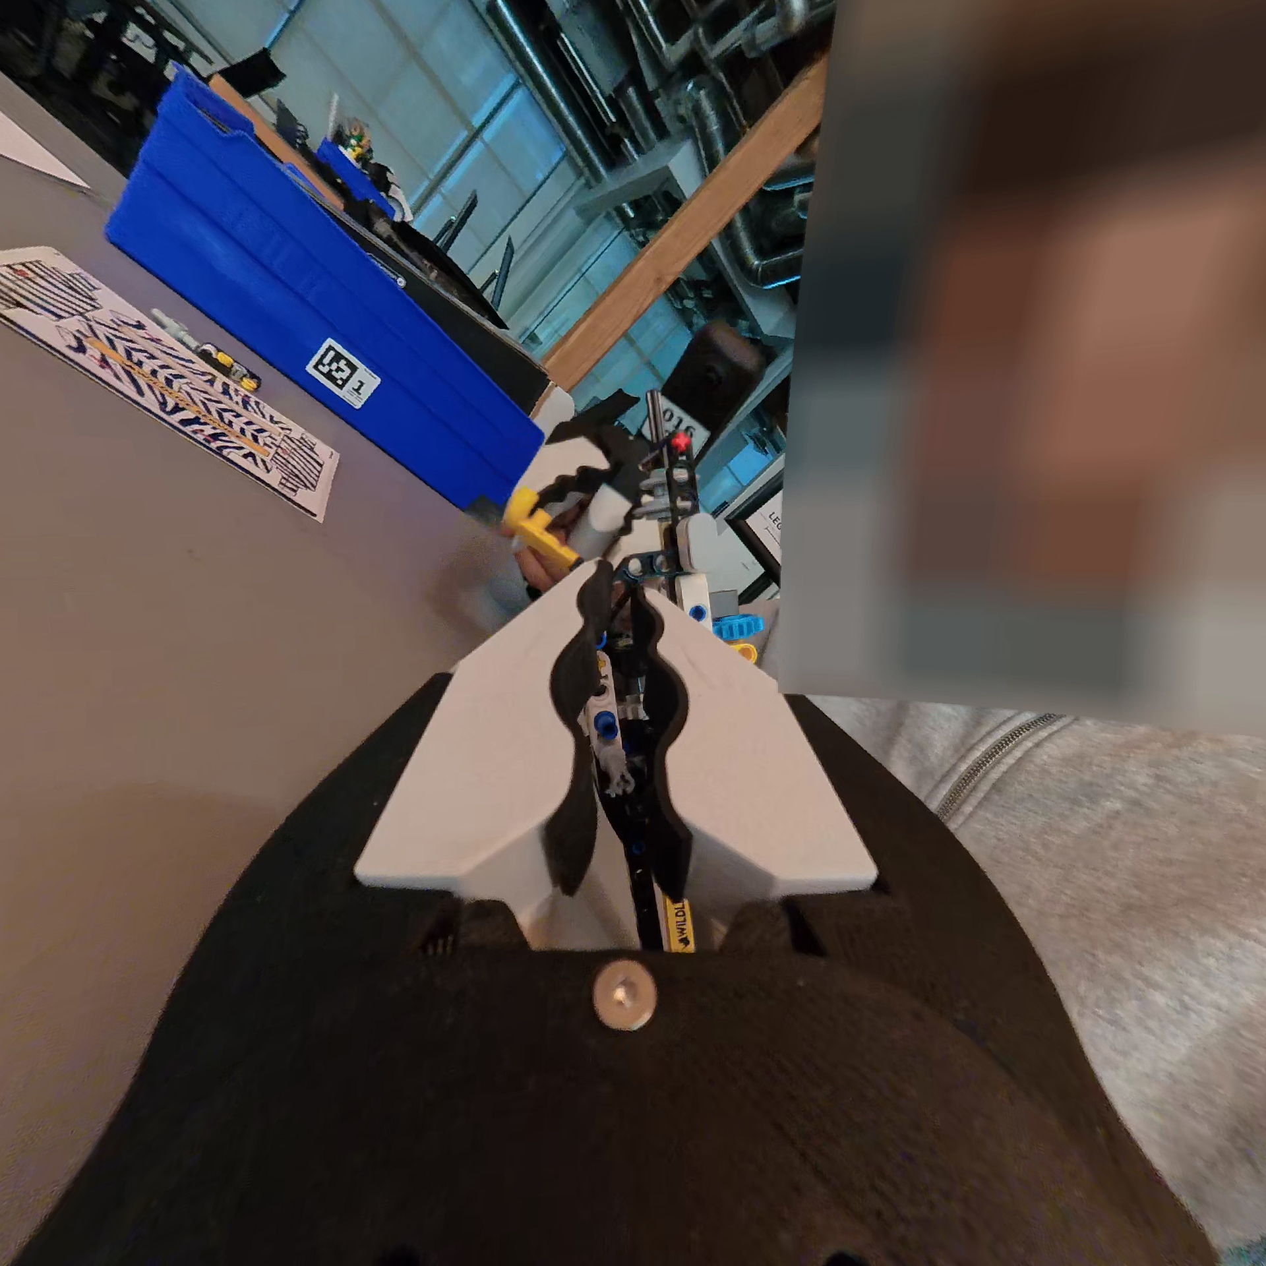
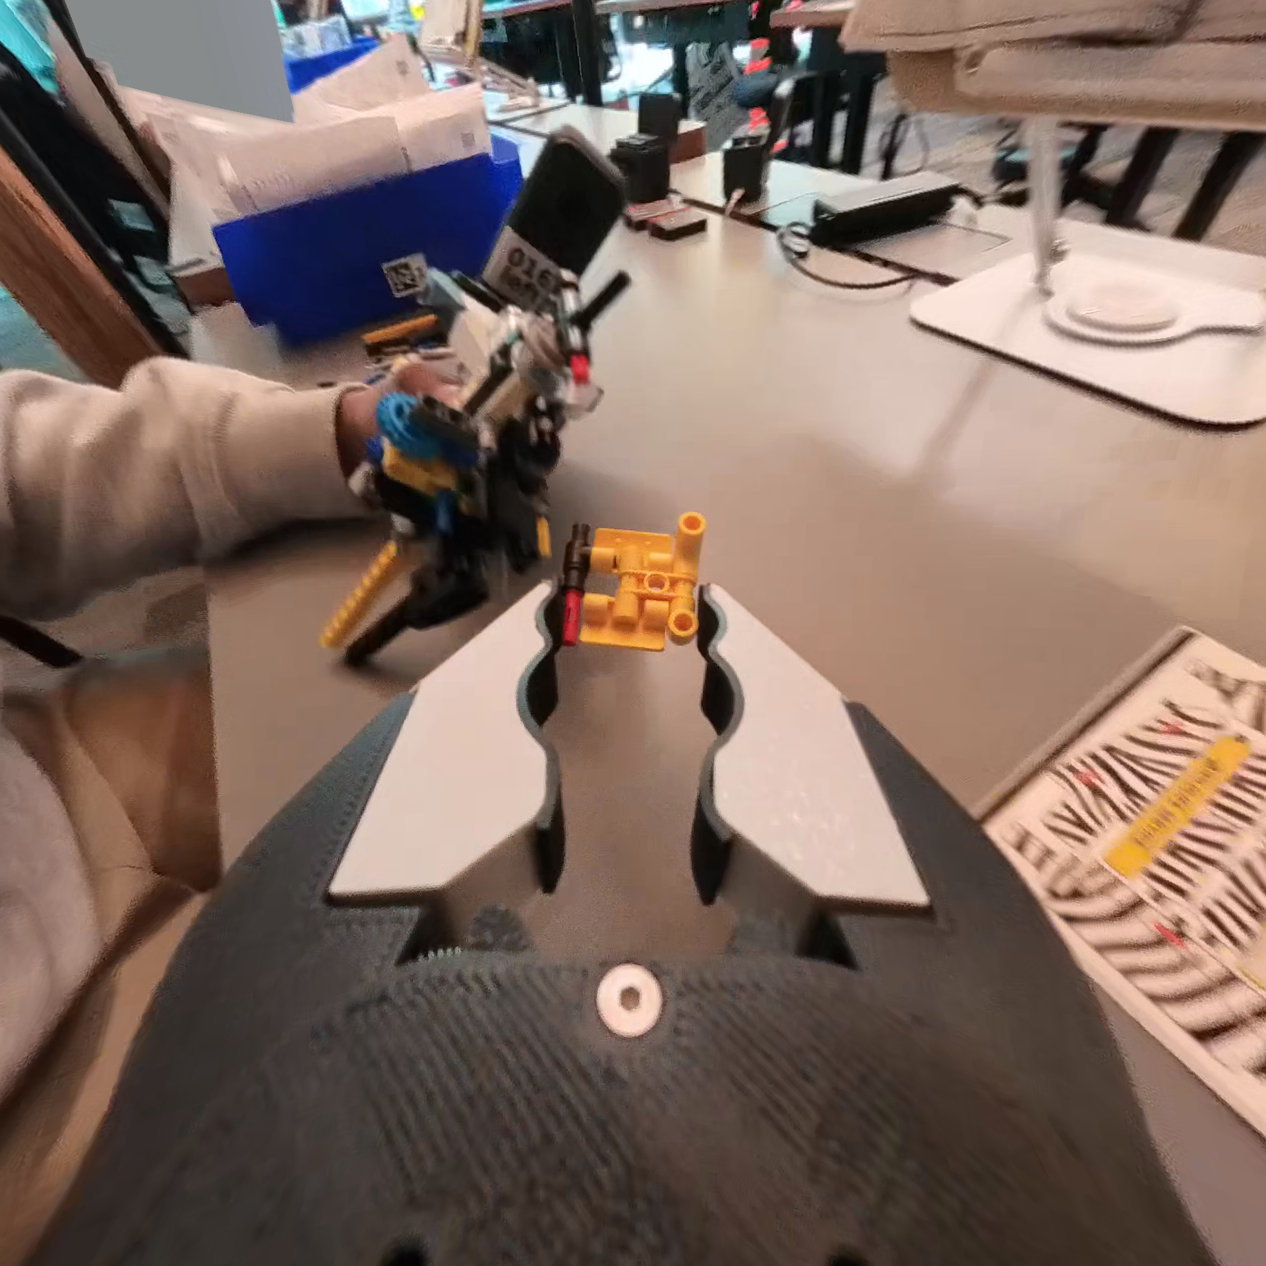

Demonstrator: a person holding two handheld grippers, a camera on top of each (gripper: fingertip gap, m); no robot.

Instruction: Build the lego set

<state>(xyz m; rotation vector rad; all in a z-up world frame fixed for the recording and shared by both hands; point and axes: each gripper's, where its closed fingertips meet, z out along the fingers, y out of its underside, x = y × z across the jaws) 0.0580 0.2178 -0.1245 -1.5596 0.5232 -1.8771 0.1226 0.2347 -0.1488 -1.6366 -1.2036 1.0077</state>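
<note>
My left gripper (image 1: 616, 589) is shut on the partly built lego model (image 1: 613, 733), a black, white and blue frame clamped between its black pads, with a mast of parts (image 1: 675, 493) sticking out past the tips. In the right wrist view the model (image 2: 445, 520) hangs tilted above the table at the left, held by a sleeved hand. My right gripper (image 2: 630, 603) holds a yellow sub-assembly (image 2: 637, 596) with a red and black pin (image 2: 572, 596) between its fingertips, just right of the model and apart from it. The yellow part also shows in the left wrist view (image 1: 531, 520).
A blue bin (image 1: 308, 288) stands at the back of the grey table, also in the right wrist view (image 2: 356, 253). A striped sticker sheet (image 1: 171, 383) (image 2: 1130, 856) lies flat, with loose pieces (image 1: 226, 363) beside it. A white stand base (image 2: 1096, 329) sits far right.
</note>
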